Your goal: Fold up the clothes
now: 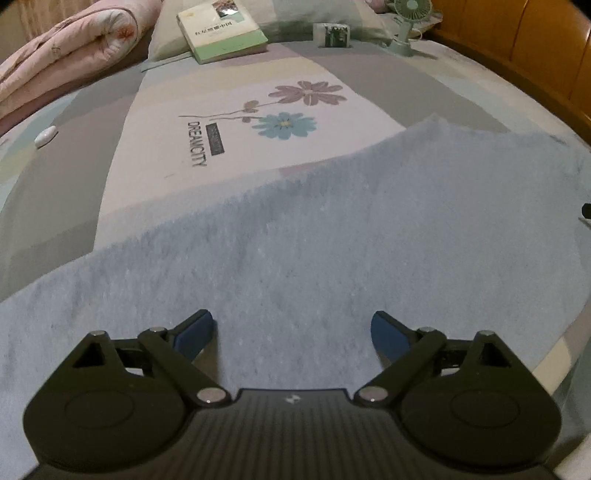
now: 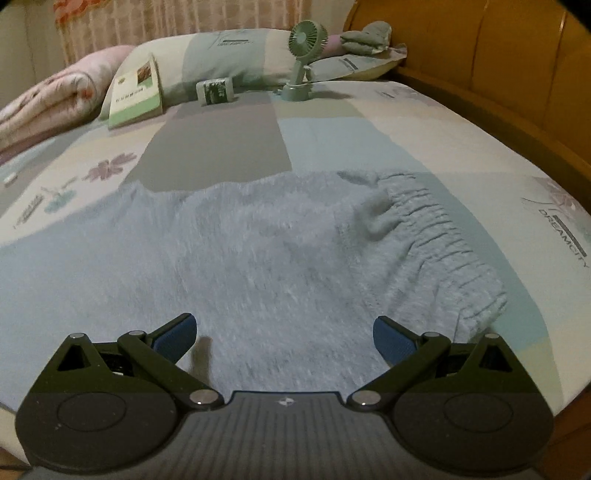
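Observation:
A light blue fuzzy garment (image 1: 332, 240) lies spread flat on the bed and fills the near half of both views. In the right wrist view the garment (image 2: 258, 251) shows a gathered elastic band (image 2: 436, 225) at its right side. My left gripper (image 1: 291, 332) hovers just above the cloth, open, with nothing between its blue pads. My right gripper (image 2: 284, 336) is also open over the cloth near its front edge, empty.
The patchwork bedsheet (image 1: 258, 122) carries a flower print. At the head of the bed lie a green book (image 1: 221, 31), a small pack (image 1: 334, 35), a green desk fan (image 2: 304, 62), pillows (image 2: 236, 55) and a rolled pink quilt (image 1: 66, 55). A wooden bed frame (image 2: 498, 74) runs along the right.

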Demonstrator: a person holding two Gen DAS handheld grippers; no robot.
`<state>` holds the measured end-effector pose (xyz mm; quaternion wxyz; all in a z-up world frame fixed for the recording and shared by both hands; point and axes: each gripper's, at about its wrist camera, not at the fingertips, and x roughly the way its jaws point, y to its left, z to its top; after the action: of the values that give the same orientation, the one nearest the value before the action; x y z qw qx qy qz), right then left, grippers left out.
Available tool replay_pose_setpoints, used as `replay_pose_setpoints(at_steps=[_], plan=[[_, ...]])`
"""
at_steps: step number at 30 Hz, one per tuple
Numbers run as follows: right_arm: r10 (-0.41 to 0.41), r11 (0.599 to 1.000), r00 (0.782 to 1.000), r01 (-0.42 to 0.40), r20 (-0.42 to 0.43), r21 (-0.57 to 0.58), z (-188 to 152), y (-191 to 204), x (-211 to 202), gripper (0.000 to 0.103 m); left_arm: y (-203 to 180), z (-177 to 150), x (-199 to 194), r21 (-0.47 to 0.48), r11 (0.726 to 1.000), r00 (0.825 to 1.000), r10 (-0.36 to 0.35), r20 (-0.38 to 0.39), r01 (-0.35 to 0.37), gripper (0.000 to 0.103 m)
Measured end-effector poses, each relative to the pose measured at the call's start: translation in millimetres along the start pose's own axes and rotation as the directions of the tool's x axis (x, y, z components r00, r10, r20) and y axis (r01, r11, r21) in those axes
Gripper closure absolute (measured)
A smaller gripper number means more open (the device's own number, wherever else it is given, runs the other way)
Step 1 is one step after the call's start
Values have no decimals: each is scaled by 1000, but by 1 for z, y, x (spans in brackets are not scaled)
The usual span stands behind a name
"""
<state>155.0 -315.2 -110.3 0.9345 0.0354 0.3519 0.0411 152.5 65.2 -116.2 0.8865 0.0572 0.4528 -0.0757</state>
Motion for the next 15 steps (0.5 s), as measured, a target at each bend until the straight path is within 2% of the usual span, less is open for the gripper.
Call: replay_pose_setpoints(at_steps=[6,9,12,15], plan=[[32,999,999,-32,13,-8,19,-5,15,0,-12,18,7,20,1000,1000,-18,13,18,10],[26,1000,999,-27,-32,-13,26,-11,39,0,-12,18,15,7,1000,1000,-18,-7,18,10],[-39,999,996,42,-77,31,23,-38,55,2,-5,15,20,-17,1000,1000,8,-26,-9,10],[7,995,998,-1,-63,97,24,-53,51,2,-2,14,20,-19,1000,1000,6,-25,-7,10]])
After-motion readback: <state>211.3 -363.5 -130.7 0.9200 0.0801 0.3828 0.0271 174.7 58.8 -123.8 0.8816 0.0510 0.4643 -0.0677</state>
